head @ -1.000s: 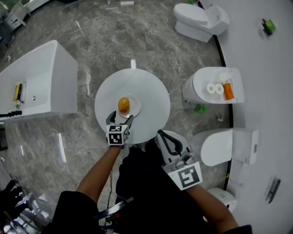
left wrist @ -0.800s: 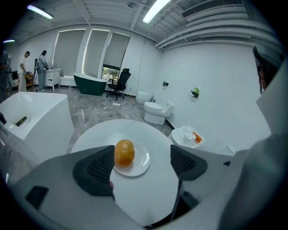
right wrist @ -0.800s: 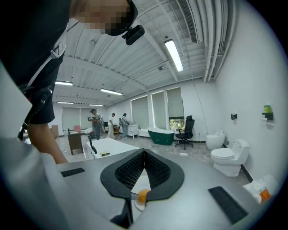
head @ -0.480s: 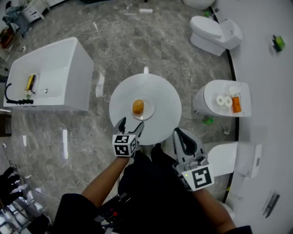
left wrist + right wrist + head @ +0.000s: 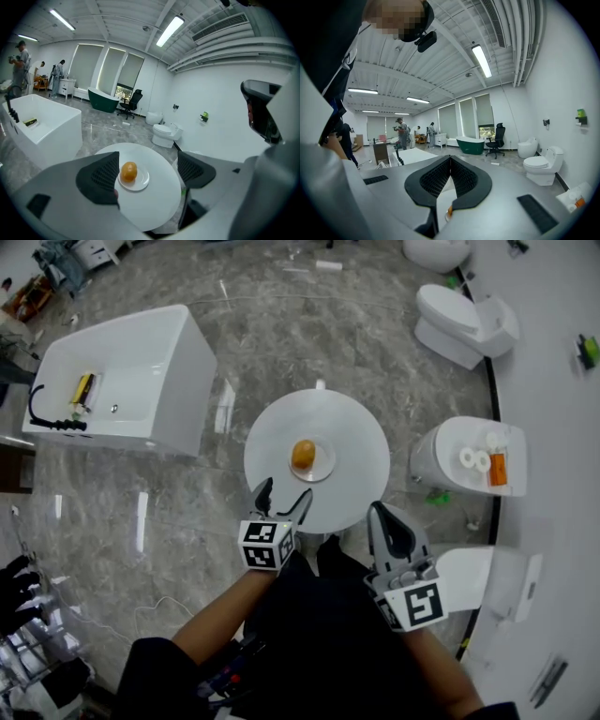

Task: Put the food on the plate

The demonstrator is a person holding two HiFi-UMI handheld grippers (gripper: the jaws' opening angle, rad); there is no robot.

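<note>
An orange round piece of food rests on a small white plate in the middle of a round white table. My left gripper is open and empty, held at the table's near edge, short of the plate. My right gripper is shut with nothing between its jaws, off the table's near right edge. A sliver of plate and food shows beneath its jaws.
A white bathtub stands left of the table. Toilets line the curved wall on the right, one with paper rolls and an orange box on top. People stand far off in the room.
Both grippers have drawn back toward me, away from the plate; the left gripper, earlier right at the plate, now sits at the table's edge. The food stays on the plate.
</note>
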